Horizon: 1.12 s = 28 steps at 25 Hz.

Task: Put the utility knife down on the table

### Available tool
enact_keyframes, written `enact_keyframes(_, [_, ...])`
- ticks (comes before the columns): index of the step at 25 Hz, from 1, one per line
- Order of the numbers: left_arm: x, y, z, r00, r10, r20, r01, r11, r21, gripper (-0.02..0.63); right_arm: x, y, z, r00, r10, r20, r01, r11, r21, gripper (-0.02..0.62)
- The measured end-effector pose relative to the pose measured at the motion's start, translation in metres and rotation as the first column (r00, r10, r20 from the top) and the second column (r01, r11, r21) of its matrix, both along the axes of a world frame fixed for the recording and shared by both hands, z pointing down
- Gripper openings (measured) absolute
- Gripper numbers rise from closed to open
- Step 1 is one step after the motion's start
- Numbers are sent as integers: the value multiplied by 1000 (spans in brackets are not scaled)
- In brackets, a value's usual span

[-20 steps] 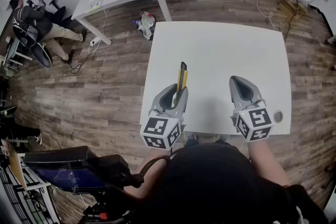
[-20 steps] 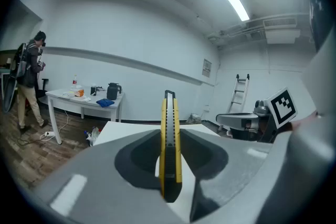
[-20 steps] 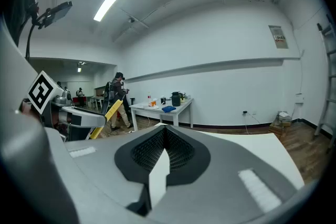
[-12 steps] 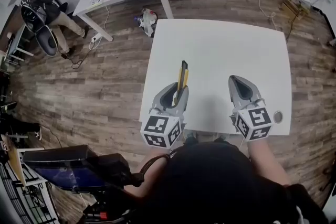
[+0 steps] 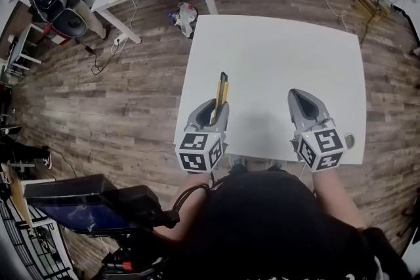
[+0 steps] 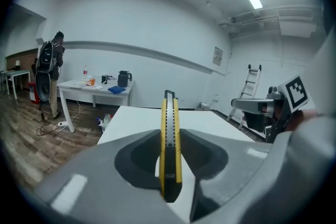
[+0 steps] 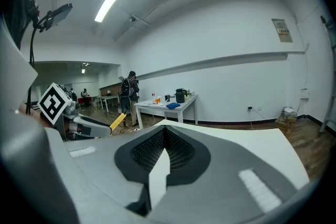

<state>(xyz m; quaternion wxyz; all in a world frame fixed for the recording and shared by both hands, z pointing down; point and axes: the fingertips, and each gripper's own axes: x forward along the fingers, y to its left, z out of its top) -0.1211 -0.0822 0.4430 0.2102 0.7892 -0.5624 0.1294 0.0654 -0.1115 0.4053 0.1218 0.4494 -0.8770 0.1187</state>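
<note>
Head view showed the knife (image 5: 220,90) clamped in the left gripper (image 5: 216,116) over the table's (image 5: 282,56) near left, not yet set down; the right gripper (image 5: 300,101) was closed, empty.

Between the pale grey fingers (image 6: 105,176) of the left gripper (image 6: 169,136): utility knife (image 6: 169,149), yellow along both edges, black down the middle with a row of small notches. Dark grey, near black, on the pads (image 6: 136,160) inside those fingers. Same pale grey on the right gripper (image 7: 163,134), with a fine dotted mesh across its dark pads. Behind both sets of fingers, marker cubes (image 5: 200,151) in black-and-white squares. Under the fingers, plain white table (image 5: 282,49); left of them, brown-grey plank floor (image 5: 118,95).
</note>
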Motion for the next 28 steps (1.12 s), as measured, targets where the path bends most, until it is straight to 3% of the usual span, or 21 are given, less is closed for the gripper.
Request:
enact_keyframes(4, [-7, -3, 38, 998, 14, 68, -7, 995, -100, 120, 1, 2, 3, 1000, 4, 0, -4, 1000, -18, 25])
enact_keyframes(13, [-11, -25, 118, 981, 76, 176, -18, 951, -310, 120, 12, -3, 11, 1000, 23, 1, -23, 999, -49, 25])
enact_keyframes(22, [-8, -28, 164, 960, 154, 233, -47, 911, -410, 121, 23, -1, 19, 998, 67, 7, -67, 996, -63, 25])
enact_keyframes(28, [-8, -27, 177, 953, 180, 242, -58, 897, -439, 120, 28, -1, 20, 997, 81, 12, -80, 994, -74, 25])
